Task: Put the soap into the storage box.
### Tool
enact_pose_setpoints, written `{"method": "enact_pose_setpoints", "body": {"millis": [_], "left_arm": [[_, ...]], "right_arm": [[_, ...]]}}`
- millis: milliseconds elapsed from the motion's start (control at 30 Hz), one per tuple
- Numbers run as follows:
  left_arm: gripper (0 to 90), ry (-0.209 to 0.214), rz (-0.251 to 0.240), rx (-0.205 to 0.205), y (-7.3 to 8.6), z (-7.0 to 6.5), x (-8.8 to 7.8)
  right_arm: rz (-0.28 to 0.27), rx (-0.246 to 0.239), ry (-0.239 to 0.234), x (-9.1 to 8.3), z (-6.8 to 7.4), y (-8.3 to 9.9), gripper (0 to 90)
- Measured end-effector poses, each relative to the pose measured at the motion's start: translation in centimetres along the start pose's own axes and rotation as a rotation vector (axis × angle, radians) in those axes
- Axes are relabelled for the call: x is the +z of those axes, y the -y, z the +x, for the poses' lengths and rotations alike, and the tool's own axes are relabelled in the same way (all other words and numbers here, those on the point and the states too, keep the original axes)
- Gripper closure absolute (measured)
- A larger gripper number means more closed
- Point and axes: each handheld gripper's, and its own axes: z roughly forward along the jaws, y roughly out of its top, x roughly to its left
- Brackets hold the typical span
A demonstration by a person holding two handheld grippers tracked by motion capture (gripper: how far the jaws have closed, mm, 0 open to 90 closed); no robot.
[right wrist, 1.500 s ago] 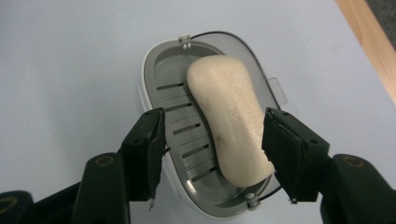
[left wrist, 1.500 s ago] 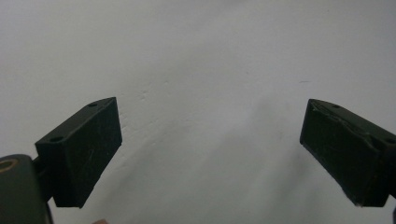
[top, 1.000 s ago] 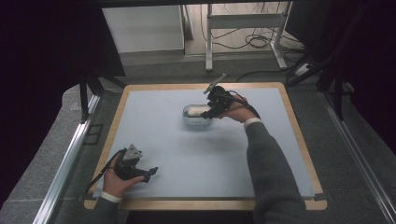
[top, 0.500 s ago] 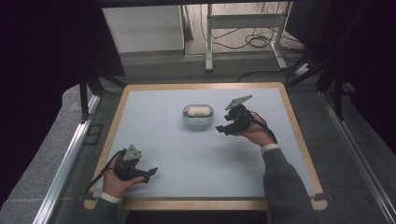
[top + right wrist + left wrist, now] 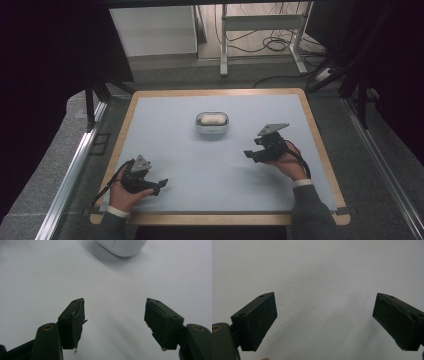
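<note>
A small white rounded case (image 5: 212,121) lies at the back middle of the pale blue mat (image 5: 200,165). In the right gripper view the case (image 5: 122,246) sits at the top edge, well beyond the jaws. My right gripper (image 5: 250,155) hovers to the case's right and nearer the front, pointing left. It (image 5: 115,302) is open; its jaws have just been opening, with nothing between them. My left gripper (image 5: 161,185) rests at the front left corner, far from the case. It (image 5: 324,302) is open wide over bare mat.
A wooden border (image 5: 320,145) frames the mat. Metal rails (image 5: 75,170) run along both sides of the table. Behind the table stand a white frame (image 5: 260,30) and loose cables (image 5: 277,45) on the floor.
My right gripper has drawn away from the white case, moving right and toward the front and sinking a little; the case stays on the mat. The left gripper has kept still.
</note>
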Motion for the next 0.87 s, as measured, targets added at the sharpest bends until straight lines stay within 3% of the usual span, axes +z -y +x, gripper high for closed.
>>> {"method": "enact_pose_setpoints", "body": {"millis": [100, 233, 333, 467, 867], "left_arm": [[6.0, 0.000, -0.001, -0.001, 0.0, 0.0, 0.0], [6.0, 0.000, -0.002, -0.001, 0.0, 0.0, 0.0], [6.0, -0.001, -0.004, -0.002, 0.0, 0.1, -0.1], [6.0, -0.001, -0.006, -0.003, -0.1, 0.1, -0.1], [6.0, -0.001, -0.009, -0.002, -0.1, 0.2, -0.1]], "right_arm": [[-0.020, 0.035, 0.022, -0.8, 0.2, 1.2, 31.9], [-0.032, 0.046, 0.028, -1.7, 0.7, 3.0, 31.6], [-0.028, 0.043, 0.050, -2.0, 0.6, 3.4, 31.2], [-0.039, 0.075, 0.059, -2.3, 0.2, 4.3, 31.2], [-0.066, 0.074, 0.084, -2.6, 0.2, 4.4, 28.1]]}}
